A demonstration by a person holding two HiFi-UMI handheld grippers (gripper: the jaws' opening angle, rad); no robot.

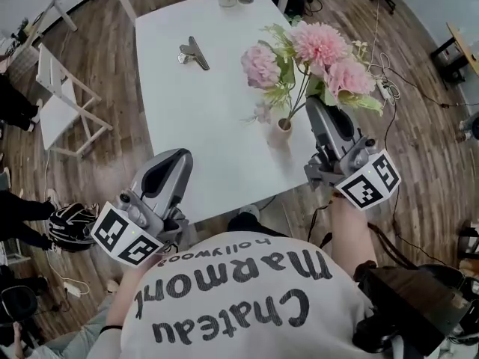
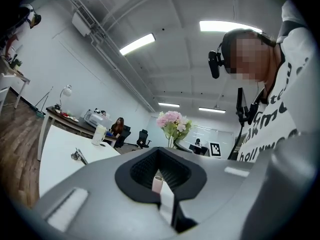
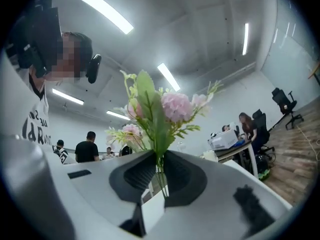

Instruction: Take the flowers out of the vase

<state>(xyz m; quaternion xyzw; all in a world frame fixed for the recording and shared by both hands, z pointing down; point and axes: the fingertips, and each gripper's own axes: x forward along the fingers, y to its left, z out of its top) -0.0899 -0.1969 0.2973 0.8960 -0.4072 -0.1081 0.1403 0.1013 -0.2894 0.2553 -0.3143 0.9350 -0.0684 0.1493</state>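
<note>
Pink flowers (image 1: pixel 322 51) stand in their small vase (image 1: pixel 282 129) near the right edge of the white surface (image 1: pixel 202 126), with my right hand-held gripper (image 1: pixel 313 105) at the stems.

I have the right jaws apart with the green stems (image 3: pixel 160 176) standing in the gap, low under the blooms, I judge so the whole bunch lifts at once. Only the right gripper view shows that; the head view just puts the gripper beside the bunch. My left hand-held gripper (image 1: pixel 176 159) hangs by the near corner, well apart from the vase, jaws apart and empty. Its own view frames the vase through the gap, probably ready to steady it.
</note>
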